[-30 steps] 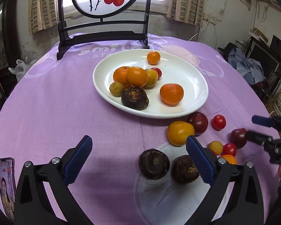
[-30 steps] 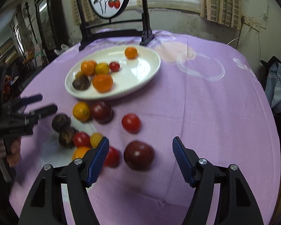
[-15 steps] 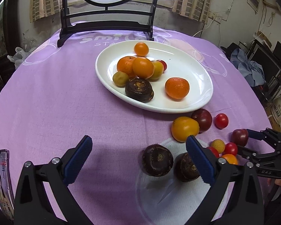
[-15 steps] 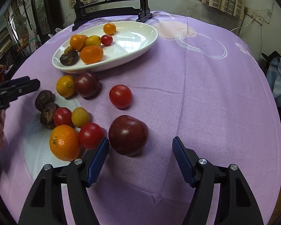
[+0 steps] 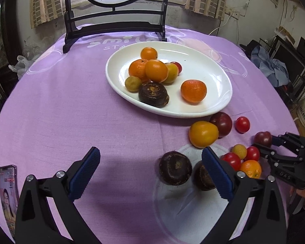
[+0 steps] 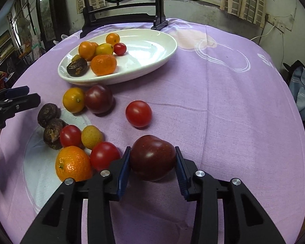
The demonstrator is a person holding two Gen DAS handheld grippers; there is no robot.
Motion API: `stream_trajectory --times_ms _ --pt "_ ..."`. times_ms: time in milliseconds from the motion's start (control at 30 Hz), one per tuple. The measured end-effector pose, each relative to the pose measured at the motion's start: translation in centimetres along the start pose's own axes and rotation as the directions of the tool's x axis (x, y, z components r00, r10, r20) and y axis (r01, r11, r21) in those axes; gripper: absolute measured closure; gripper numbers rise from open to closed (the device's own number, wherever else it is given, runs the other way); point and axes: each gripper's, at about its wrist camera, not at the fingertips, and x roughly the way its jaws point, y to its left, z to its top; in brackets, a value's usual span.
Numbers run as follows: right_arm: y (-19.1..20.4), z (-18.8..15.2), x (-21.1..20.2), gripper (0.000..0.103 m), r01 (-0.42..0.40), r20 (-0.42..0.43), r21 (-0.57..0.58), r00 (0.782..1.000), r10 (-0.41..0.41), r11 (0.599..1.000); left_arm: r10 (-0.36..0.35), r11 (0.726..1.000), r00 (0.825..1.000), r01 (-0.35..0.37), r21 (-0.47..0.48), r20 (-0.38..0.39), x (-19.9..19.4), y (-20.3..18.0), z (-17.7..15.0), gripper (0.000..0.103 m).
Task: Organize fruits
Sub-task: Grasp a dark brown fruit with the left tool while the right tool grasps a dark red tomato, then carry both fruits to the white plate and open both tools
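Your right gripper [image 6: 153, 163] has just been closing and its blue ribbed pads now clamp a dark red plum [image 6: 152, 157] on both sides, near the right end of the loose fruit; the plum is glossy, rounded and slightly lobed, resting on the purple cloth [image 6: 223, 105]. Your left gripper [image 5: 150, 171] hangs with its jaws wide apart and nothing between them, above two brown, rough-skinned fruits [image 5: 175, 167].

Just left of the plum lie a red tomato [image 6: 104, 155], a dimpled orange [image 6: 73, 163], a yellowish fruit [image 6: 91, 137] and another tomato [image 6: 70, 135]. Farther off sit a lone red tomato [image 6: 138, 113], a second dark plum [image 6: 98, 99] and a smooth orange-yellow fruit [image 6: 73, 100] touching it.

Beyond them a white glazed oval plate [image 6: 152, 46] holds oranges, yellow fruits, a small tomato and one brown fruit. The woven cloth covers a round table. At the far edge stands a dark wooden screen [image 5: 116, 20] painted with red fruit, before curtained windows.
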Motion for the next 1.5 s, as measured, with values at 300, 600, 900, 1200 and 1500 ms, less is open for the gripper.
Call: stream_trajectory --times_ms 300,600,900,1200,1500 --pt "-0.5 0.1 0.1 0.062 -0.003 -0.002 0.015 1.0 0.004 1.0 0.006 0.997 0.999 -0.001 0.083 -0.05 -1.1 0.1 -0.7 0.005" --pt "-0.4 -0.1 0.1 0.062 0.001 -0.005 0.008 1.0 -0.001 1.0 0.024 0.987 0.991 -0.002 0.16 -0.135 0.7 -1.1 -1.9 0.005" --pt "-0.2 0.0 -0.2 0.062 0.0 -0.001 0.004 1.0 0.0 1.0 0.048 0.985 0.992 -0.028 0.17 -0.115 2.1 -1.7 -2.1 0.005" --pt "-0.1 0.0 -0.3 0.062 0.007 0.003 0.004 1.0 -0.007 1.0 0.0 0.976 0.997 0.018 0.218 -0.083 2.9 -3.0 -2.4 0.048" --pt "0.1 0.0 -0.6 0.062 0.012 0.01 -0.006 1.0 -0.011 1.0 -0.085 0.983 0.993 0.098 0.157 -0.083 2.4 -2.5 -2.0 0.061"
